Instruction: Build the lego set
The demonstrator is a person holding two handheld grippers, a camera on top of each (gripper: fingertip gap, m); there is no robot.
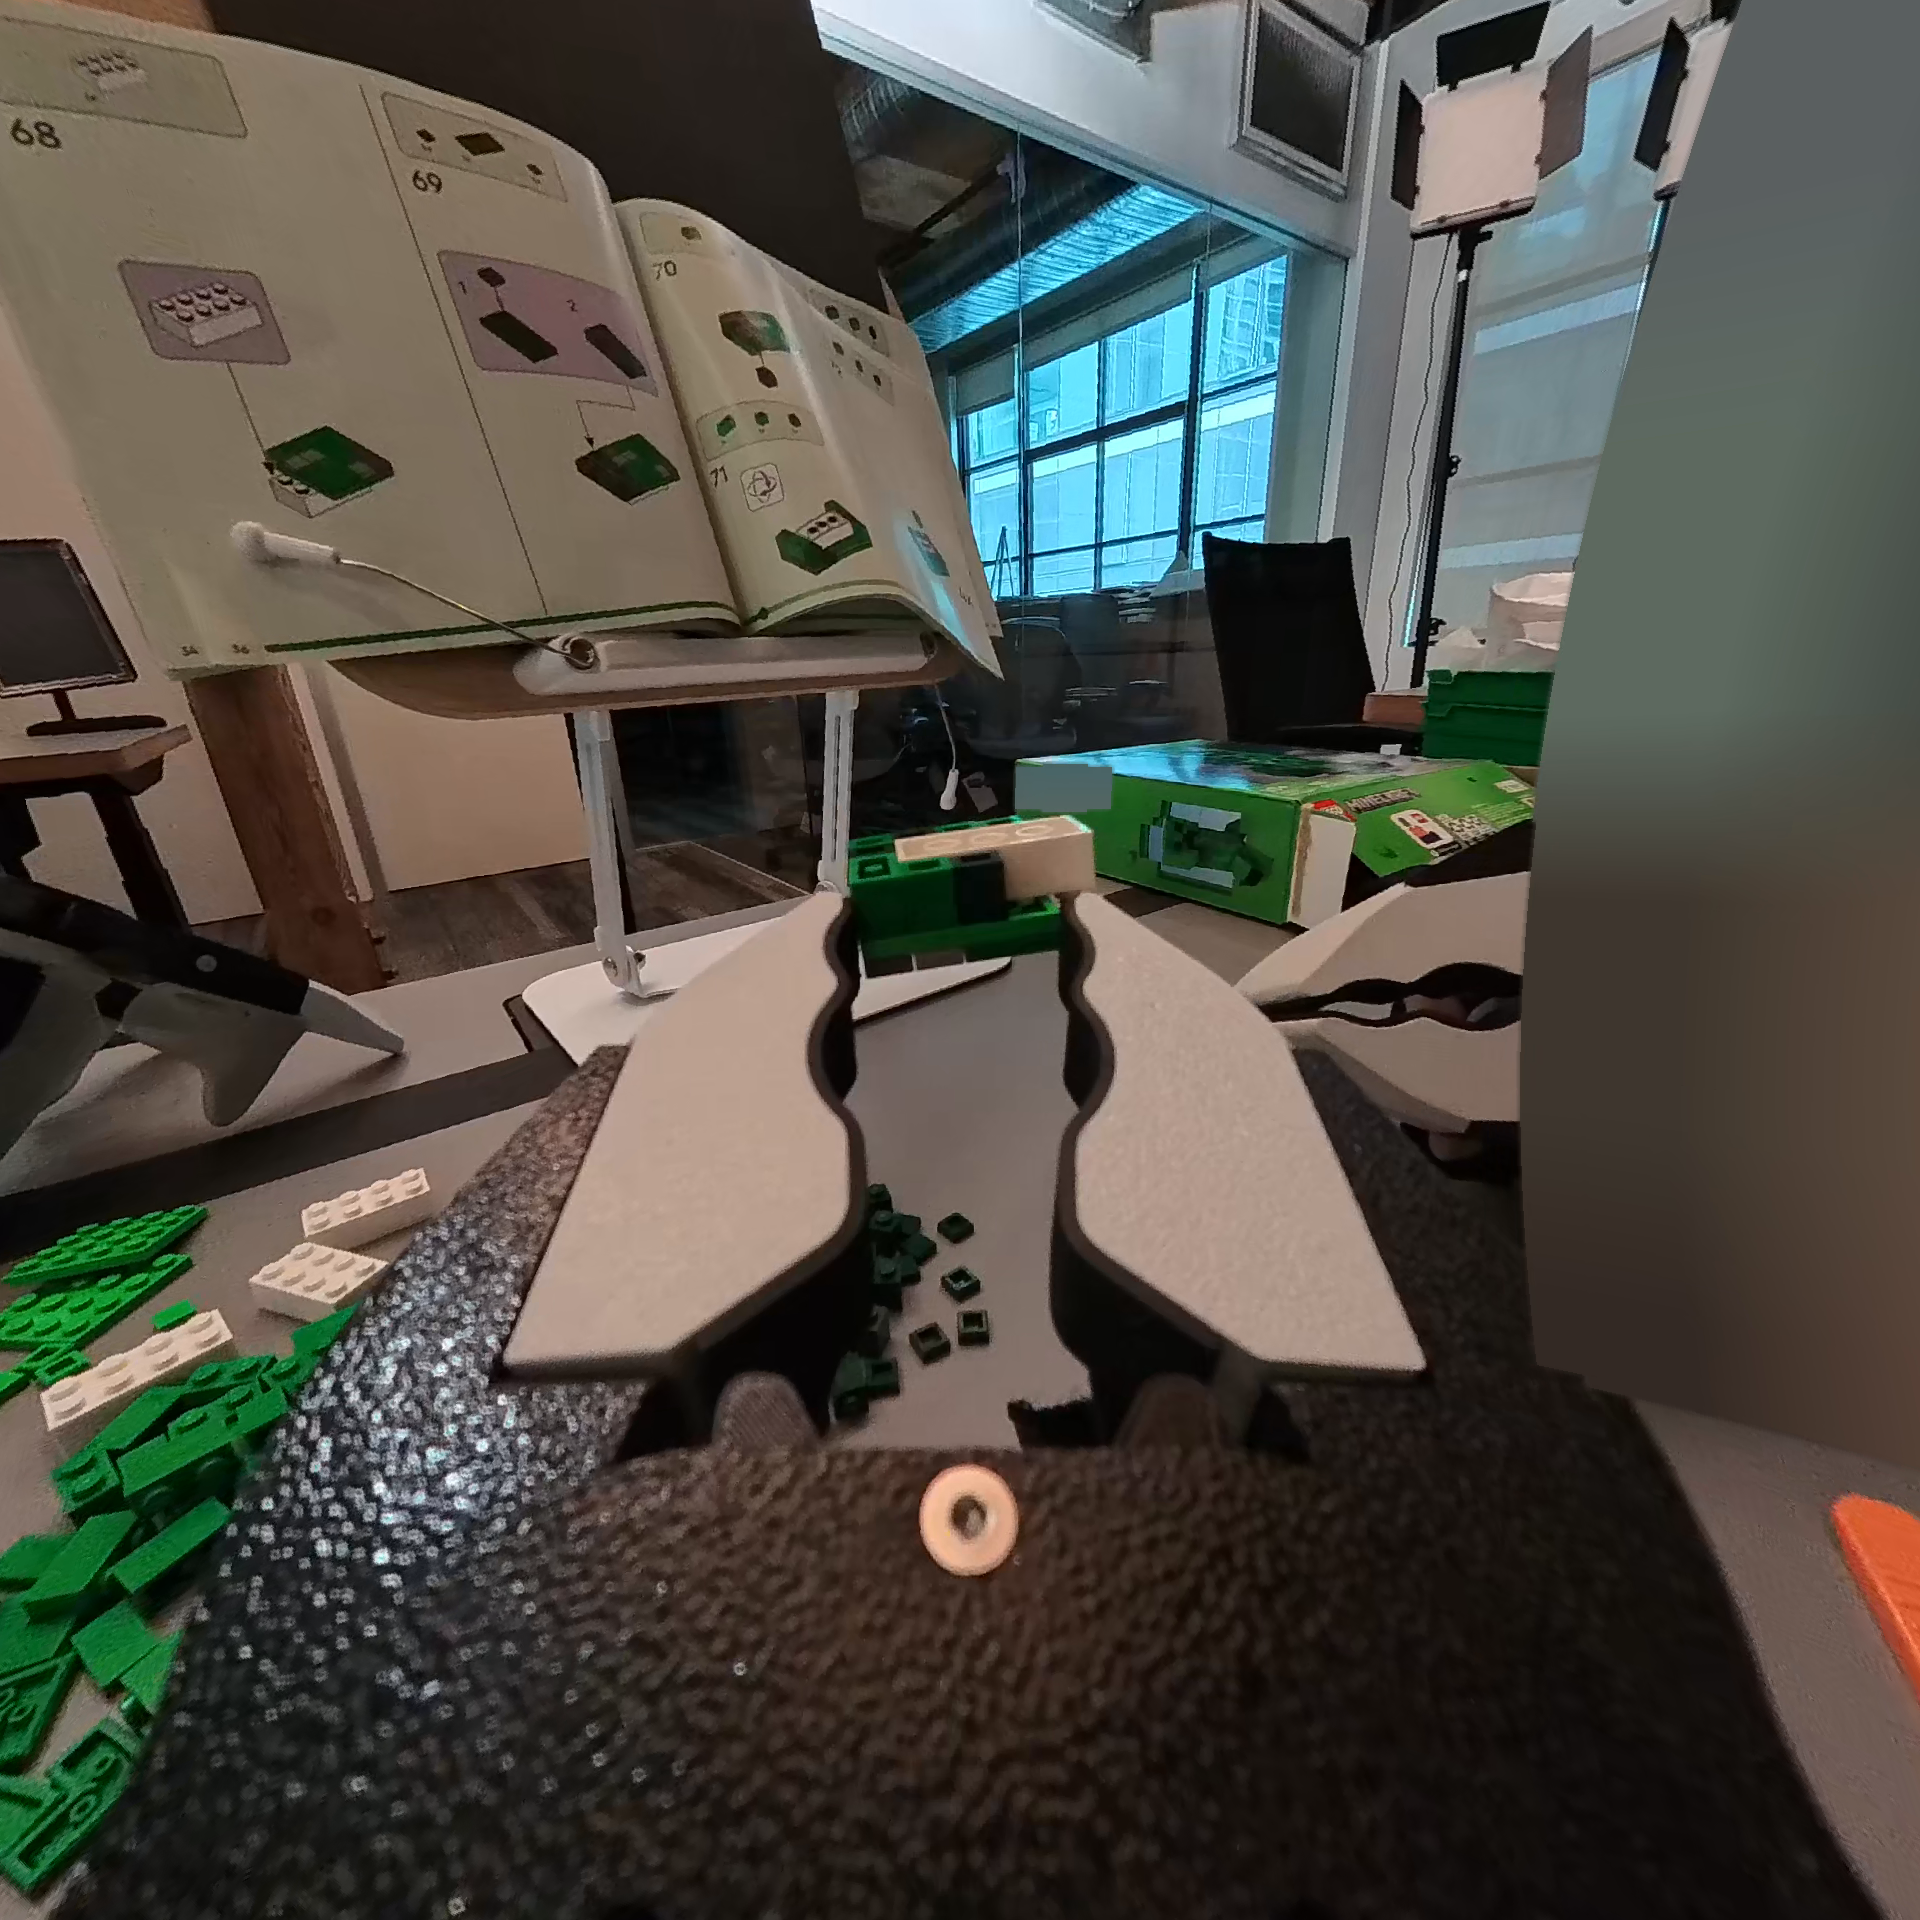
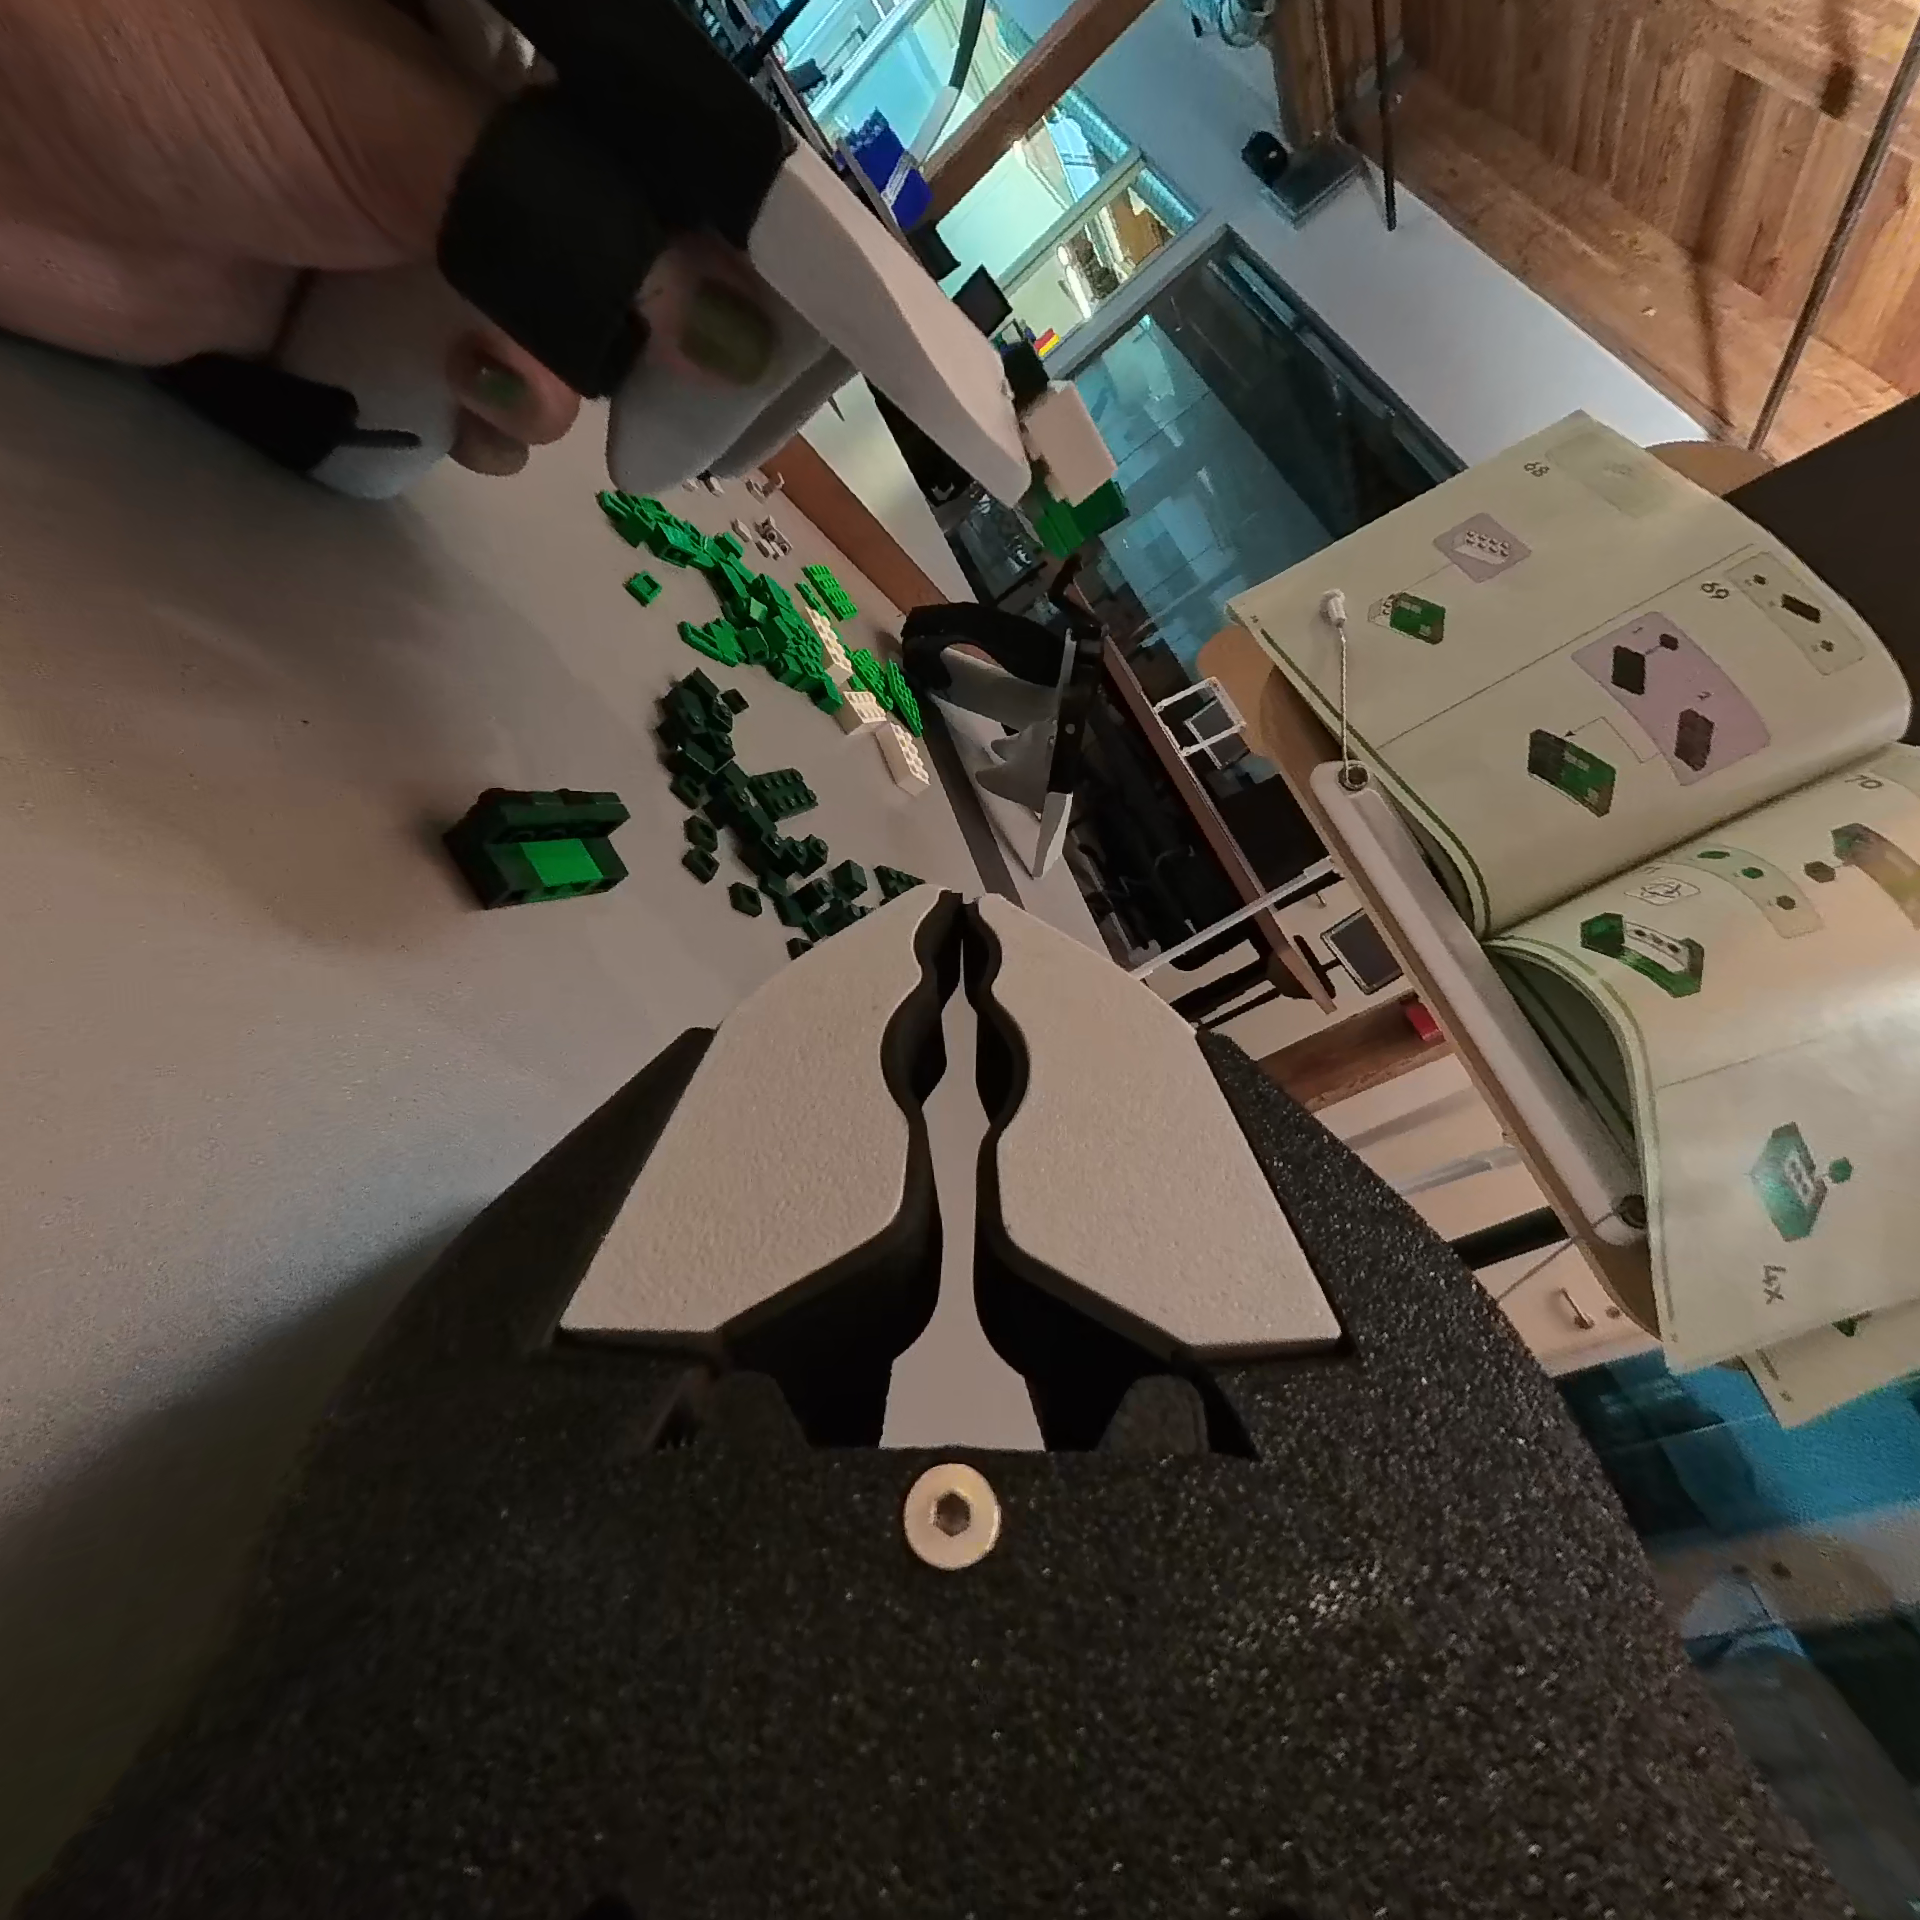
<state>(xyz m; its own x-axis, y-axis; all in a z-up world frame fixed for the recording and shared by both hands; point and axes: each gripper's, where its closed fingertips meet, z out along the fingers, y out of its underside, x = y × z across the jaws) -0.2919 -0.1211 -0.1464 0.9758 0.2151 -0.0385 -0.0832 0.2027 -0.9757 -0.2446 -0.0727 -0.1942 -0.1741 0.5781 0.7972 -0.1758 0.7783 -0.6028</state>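
My left gripper (image 1: 958,920) is shut on a small green lego assembly (image 1: 914,899) with a white brick (image 1: 997,847) on top, held up in the air in front of the instruction book. The right wrist view shows that gripper (image 2: 1023,457) and the piece (image 2: 1075,499) at the top, with a person's hand behind it. My right gripper (image 2: 961,914) is shut with nothing between its fingers, tilted above the table; it also shows at the right of the left wrist view (image 1: 1382,997). A second dark green assembly (image 2: 535,847) sits on the table.
An open instruction book (image 1: 416,364) rests on a white stand (image 1: 613,831). Loose green plates (image 1: 104,1455), white bricks (image 1: 364,1205) and small dark green pieces (image 1: 935,1288) lie on the grey table. The green set box (image 1: 1247,821) lies at the back right. A grey and black tool (image 1: 208,997) lies at the left. Tip to tip, the grippers are about 9 centimeters apart.
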